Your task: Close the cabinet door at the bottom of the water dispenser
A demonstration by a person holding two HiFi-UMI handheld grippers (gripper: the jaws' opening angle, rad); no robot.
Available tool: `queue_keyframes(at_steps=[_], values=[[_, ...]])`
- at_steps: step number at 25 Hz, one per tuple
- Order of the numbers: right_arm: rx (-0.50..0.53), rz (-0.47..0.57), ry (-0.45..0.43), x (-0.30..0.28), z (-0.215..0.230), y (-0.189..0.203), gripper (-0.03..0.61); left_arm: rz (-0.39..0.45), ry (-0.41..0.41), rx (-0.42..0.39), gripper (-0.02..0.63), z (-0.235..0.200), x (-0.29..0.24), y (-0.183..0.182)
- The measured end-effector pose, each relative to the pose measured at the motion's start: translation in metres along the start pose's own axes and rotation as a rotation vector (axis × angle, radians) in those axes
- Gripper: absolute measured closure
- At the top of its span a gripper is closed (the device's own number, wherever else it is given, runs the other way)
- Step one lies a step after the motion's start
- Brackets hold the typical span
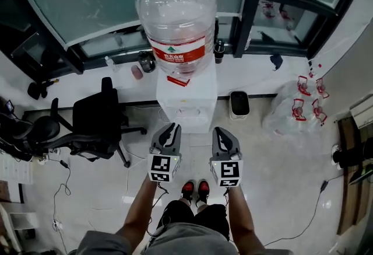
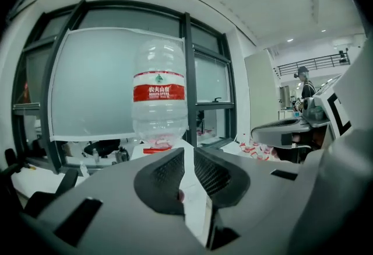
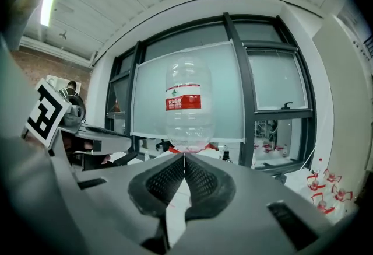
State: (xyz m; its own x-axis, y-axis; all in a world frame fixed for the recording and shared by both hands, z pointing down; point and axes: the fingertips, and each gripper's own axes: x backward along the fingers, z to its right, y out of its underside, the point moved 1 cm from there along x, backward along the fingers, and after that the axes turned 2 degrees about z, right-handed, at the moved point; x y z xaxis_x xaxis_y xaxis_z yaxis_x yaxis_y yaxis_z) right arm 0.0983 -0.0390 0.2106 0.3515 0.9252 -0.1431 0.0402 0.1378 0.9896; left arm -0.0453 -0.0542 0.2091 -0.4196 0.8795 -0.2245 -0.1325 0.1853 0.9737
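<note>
The white water dispenser (image 1: 187, 107) stands against the window wall, with a big clear bottle (image 1: 176, 20) bearing a red label on top. From above I cannot see its bottom cabinet door. My left gripper (image 1: 169, 128) and right gripper (image 1: 222, 130) are held side by side in front of the dispenser, level with its top and touching nothing. In the left gripper view the bottle (image 2: 159, 96) rises ahead, and the left gripper (image 2: 189, 150) shows a narrow gap between its tips with nothing in it. In the right gripper view the right gripper (image 3: 185, 156) has its tips together under the bottle (image 3: 185, 105).
A black office chair (image 1: 96, 122) stands left of the dispenser, with another chair (image 1: 23, 131) further left. A small bin (image 1: 239, 103) and plastic bags (image 1: 297, 105) lie to the right. Cables trail over the floor. The person's shoes (image 1: 195, 189) are below the grippers.
</note>
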Motion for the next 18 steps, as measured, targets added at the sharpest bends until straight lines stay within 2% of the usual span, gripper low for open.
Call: queue_keyframes(at_steps=[4, 8, 18], values=[[0.025, -0.009, -0.005, 0.019, -0.013, -0.022, 0.560, 0.026, 0.009, -0.010, 0.555, -0.003, 0.028, -0.021], [0.056, -0.001, -0.008, 0.033, -0.026, -0.041, 0.558, 0.030, -0.002, 0.008, 0.560, -0.008, 0.054, -0.027], [0.046, 0.022, -0.005, 0.046, -0.043, -0.049, 0.560, 0.041, -0.031, 0.006, 0.563, -0.030, 0.088, -0.038]])
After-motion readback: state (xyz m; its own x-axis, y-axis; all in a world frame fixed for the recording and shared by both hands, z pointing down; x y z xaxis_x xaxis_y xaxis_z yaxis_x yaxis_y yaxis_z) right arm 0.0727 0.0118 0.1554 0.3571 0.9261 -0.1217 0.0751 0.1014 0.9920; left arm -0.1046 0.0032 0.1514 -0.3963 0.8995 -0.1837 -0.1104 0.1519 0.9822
